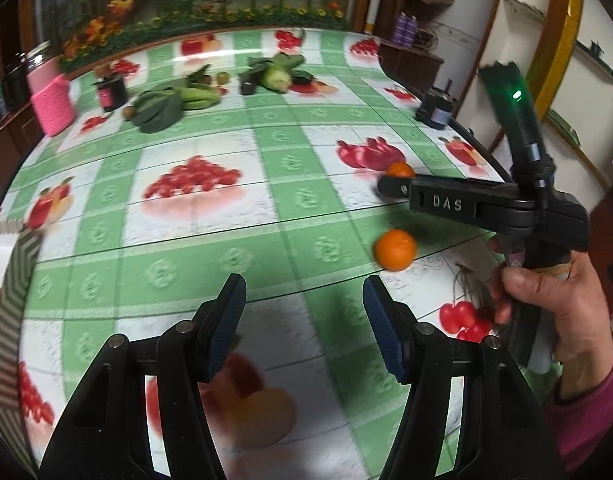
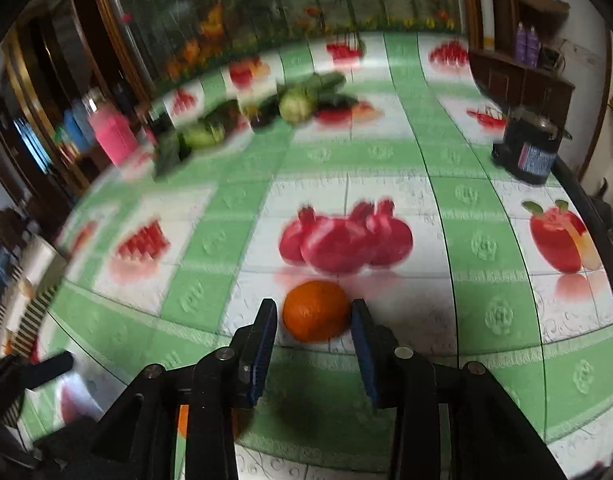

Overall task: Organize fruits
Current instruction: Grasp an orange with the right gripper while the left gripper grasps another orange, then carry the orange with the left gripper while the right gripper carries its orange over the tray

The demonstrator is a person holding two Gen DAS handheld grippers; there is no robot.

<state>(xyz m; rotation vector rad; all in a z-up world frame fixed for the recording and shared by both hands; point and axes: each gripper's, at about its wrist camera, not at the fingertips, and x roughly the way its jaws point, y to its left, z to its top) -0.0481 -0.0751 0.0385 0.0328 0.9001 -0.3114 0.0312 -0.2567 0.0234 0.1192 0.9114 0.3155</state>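
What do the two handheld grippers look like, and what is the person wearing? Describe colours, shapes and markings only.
Both grippers are black, with angular arms joined by silver pivot pins and dark blue ribbed pads. The left gripper fills its own camera's foreground. The right gripper carries white "DAS" lettering, a pistol-style handle and a module with a green light. The person's sleeve is magenta.

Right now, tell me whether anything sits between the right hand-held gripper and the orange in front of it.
Nothing visible does. The orange lies on the tablecloth just ahead of the right hand-held gripper, partly between its open fingers, with a small gap on the left side. A second orange lies apart, nearer the left hand-held gripper.
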